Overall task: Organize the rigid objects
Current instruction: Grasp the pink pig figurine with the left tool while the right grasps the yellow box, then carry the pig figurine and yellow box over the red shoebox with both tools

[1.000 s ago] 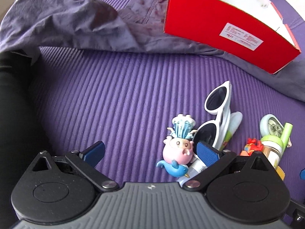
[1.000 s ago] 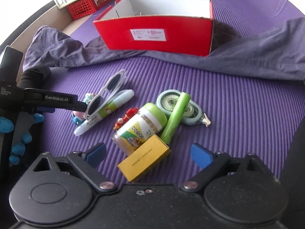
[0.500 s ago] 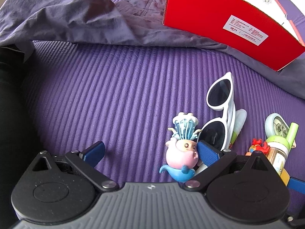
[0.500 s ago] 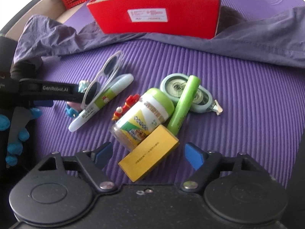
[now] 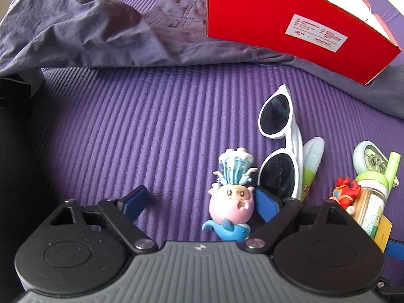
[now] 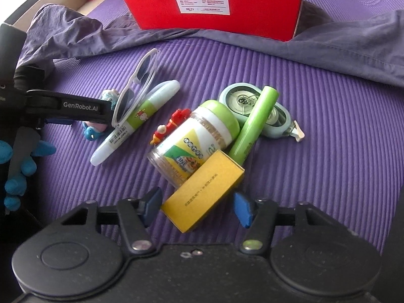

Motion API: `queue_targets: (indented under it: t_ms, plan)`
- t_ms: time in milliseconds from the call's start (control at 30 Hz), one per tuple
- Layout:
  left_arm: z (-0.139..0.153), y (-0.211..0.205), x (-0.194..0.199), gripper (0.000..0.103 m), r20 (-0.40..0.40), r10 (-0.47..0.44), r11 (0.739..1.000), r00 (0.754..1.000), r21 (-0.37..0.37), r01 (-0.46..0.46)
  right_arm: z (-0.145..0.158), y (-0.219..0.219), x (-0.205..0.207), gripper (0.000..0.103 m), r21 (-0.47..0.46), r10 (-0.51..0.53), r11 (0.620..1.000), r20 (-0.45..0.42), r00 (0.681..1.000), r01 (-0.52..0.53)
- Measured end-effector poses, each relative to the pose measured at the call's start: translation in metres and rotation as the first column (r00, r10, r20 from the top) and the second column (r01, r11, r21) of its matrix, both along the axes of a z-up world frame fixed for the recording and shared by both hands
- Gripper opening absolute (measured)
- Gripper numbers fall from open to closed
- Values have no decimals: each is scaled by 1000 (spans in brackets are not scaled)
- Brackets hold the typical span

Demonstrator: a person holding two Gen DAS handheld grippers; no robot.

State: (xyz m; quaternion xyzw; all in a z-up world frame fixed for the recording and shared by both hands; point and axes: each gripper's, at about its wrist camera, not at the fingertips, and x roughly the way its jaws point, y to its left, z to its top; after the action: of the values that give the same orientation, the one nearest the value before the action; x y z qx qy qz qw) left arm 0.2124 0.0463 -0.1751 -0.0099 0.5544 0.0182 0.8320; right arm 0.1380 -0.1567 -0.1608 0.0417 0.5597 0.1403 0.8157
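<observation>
both grippers closing in: left gripper [image 5: 199,203] around one pig figurine [image 5: 231,200], right gripper [image 6: 198,205] around one yellow box [image 6: 203,193].
neither has a grip yet. ahead of the right gripper: one jar [image 6: 194,141] reading "fine", one green tube [image 6: 255,125], one tape roller [image 6: 257,109], one marker [image 6: 137,125], one pair of sunglasses [image 6: 137,85], one red box [image 6: 214,5]; "genrobot.ai" shows on the left gripper.
</observation>
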Motion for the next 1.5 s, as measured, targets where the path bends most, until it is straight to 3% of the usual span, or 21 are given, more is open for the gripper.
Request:
queue_targets:
  t_ms: [167,333,433,833,1500]
  plan:
    - [5,-2,-3,67,22,-6,1000,1000,-21,7,1,0,1,55,5,-9,1000,-5,1000,9]
    - [9,1,-3,54,23,9,998,1000,-57,-7,1,-5,-1,49,25,-25,999,-13,1000,25]
    - [12,1,-5,36,20,13,996,1000,-85,-11,2,-8,-4,45,29,-33,999,-12,999,33]
    - [15,1,-12,36,6,25,996,1000,-81,-25,12,-25,-19,32,40,-50,998,47,998,48]
    - [50,5,-26,35,21,40,985,999,-166,-36,38,-66,-31,29,204,-177,964,24,984,169]
